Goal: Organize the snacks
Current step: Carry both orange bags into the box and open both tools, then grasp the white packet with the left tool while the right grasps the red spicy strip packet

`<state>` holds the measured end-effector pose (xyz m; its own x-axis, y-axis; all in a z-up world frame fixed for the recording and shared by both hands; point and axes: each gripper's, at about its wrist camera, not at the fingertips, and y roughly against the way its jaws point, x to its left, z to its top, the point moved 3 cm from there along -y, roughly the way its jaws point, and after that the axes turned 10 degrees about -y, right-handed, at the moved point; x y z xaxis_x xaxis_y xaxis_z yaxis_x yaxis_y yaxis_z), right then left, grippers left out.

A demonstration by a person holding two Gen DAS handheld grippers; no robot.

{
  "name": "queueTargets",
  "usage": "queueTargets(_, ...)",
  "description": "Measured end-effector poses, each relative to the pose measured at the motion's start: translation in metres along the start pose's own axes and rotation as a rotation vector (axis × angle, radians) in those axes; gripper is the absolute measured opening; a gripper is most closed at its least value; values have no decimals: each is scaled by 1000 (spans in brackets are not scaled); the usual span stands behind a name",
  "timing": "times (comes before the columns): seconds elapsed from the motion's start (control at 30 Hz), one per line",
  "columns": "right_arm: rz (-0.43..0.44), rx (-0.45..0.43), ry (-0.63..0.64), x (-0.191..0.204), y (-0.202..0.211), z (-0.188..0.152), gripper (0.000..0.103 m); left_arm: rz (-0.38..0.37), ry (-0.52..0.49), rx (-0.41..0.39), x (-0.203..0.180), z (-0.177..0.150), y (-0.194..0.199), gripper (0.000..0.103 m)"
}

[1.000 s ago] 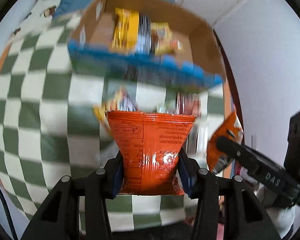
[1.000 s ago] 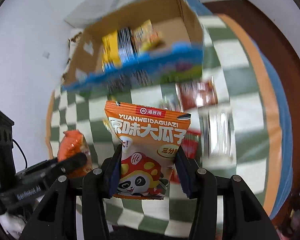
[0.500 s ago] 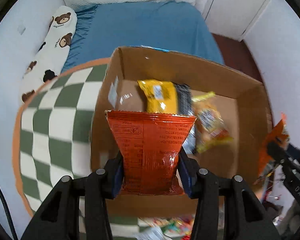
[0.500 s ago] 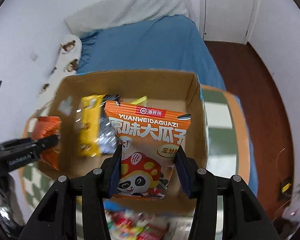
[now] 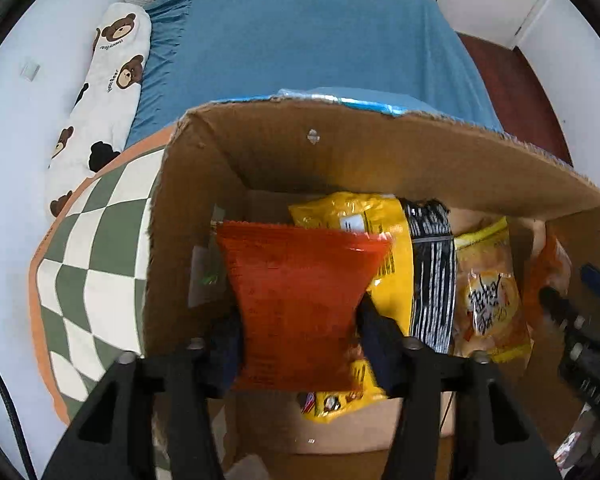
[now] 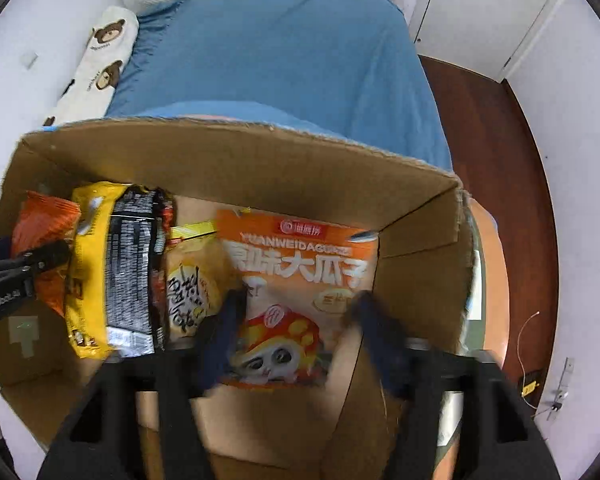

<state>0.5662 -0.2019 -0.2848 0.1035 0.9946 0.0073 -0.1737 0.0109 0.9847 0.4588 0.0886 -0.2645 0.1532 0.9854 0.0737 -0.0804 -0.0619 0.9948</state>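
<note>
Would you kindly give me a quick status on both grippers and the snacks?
Left gripper just opening, red packet between. Right gripper just opening, orange seed bag between. Both over cardboard box. Nothing blocking.

Readable stuff: "YUANWEIDAGUAZI" in Latin letters across the top of the orange panda snack bag [image 6: 300, 280], big white Chinese characters right under it. Small "Bear" wording on the teddy-print pillow [image 5: 108, 76]. Everything else too blurry.

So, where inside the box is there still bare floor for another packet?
The cardboard box is bare at its near-left corner, beside the yellow packet. Its middle is crowded: black-striped packet and seed packet lie close together.
</note>
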Motion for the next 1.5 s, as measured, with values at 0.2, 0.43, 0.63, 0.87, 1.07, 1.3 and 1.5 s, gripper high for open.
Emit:
queueTargets(0.2,31,28,-36,-2,-18,1,94,-40,11,-30,0,4,6,88)
queueTargets(0.43,91,6,-105,-13,-11,-9,94,-61,22,-86,-3,-6,20,88)
queueTargets(0.63,99,-39,-131,-11,10,-34,94,-75,30,-150,-9,-28,40,88)
queueTargets(0.87,75,-137,-128,-13,45,-65,94,-52,12,-237,-25,-56,69,88)
queueTargets(1.07,79,-215,-142,-9,82,-88,94,-39,-12,-303,-39,-84,95,88)
queueTargets(1.3,95,-267,-145,-12,118,-116,94,-23,-25,-380,-45,-117,128,88)
queueTargets(1.5,124,-329,-165,-16,154,-145,94,-14,-38,-453,-50,-145,159,88)
